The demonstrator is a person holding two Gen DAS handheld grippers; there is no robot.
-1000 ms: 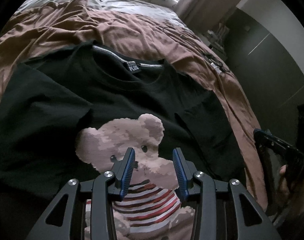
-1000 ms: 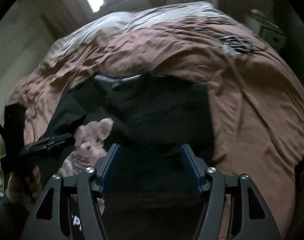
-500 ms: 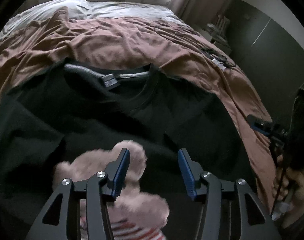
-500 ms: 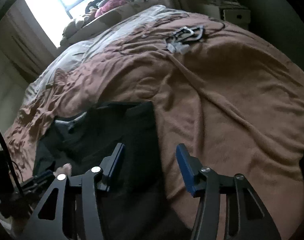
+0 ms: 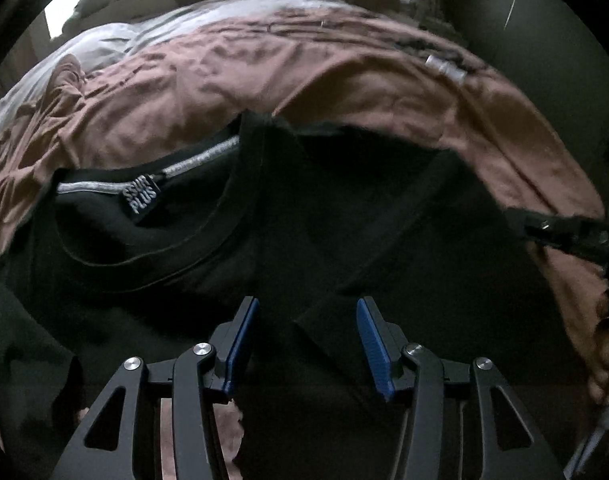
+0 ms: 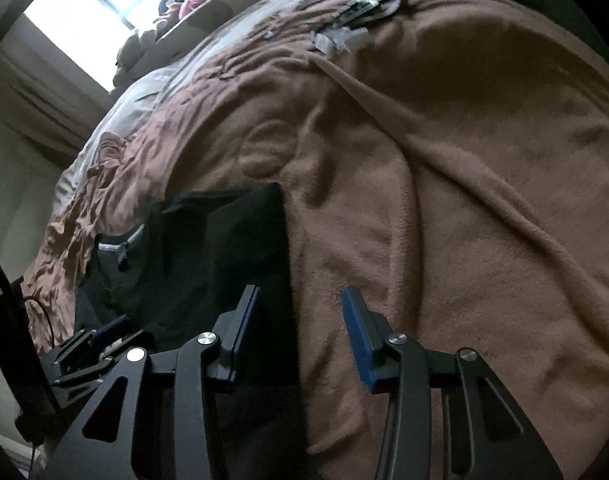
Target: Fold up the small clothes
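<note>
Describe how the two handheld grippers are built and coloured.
Both match: the left gripper and right gripper have black skeletal linkage arms with triangular cut-outs, silver pivot screws, and blue ribbed pads inside each finger. A black cable runs beside the left unit.

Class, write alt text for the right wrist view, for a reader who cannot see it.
A black T-shirt lies partly folded on a brown blanket covering a bed. The right gripper hovers over the shirt's right edge, its jaws closing, pads apart. The left gripper shows at lower left.

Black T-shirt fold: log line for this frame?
stage: side fold | black T-shirt: on brown blanket | left gripper: open over shirt | right gripper: jaws closing astride shirt's edge, no grip
</note>
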